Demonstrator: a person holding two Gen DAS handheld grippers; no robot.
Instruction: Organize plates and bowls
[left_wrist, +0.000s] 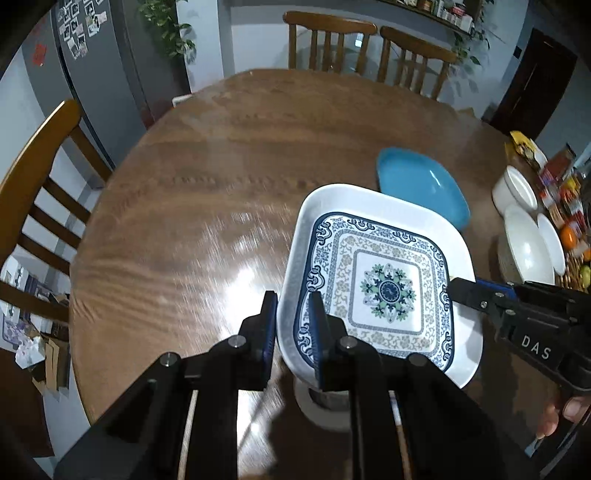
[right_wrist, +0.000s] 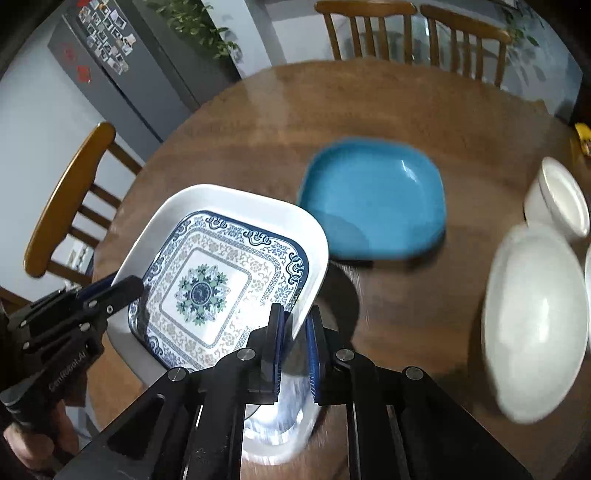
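A square white plate (left_wrist: 384, 284) (right_wrist: 207, 288) with a blue and green floral pattern hangs tilted above the round wooden table (left_wrist: 177, 229) (right_wrist: 406, 103). My left gripper (left_wrist: 293, 325) is shut on its left rim, and it shows in the right wrist view too as the left gripper (right_wrist: 129, 288). My right gripper (right_wrist: 295, 332) is shut on the opposite rim; the left wrist view shows this right gripper (left_wrist: 454, 291) at the plate's right edge. A square blue plate (left_wrist: 421, 184) (right_wrist: 373, 199) lies on the table just beyond.
White bowls (left_wrist: 528, 247) (right_wrist: 535, 321) and a white cup-like bowl (left_wrist: 515, 188) (right_wrist: 557, 195) stand at the table's right side, beside food packets (left_wrist: 561, 184). A blurred white round object (left_wrist: 325, 406) (right_wrist: 277, 428) sits under the held plate. Wooden chairs (left_wrist: 332, 40) ring the table.
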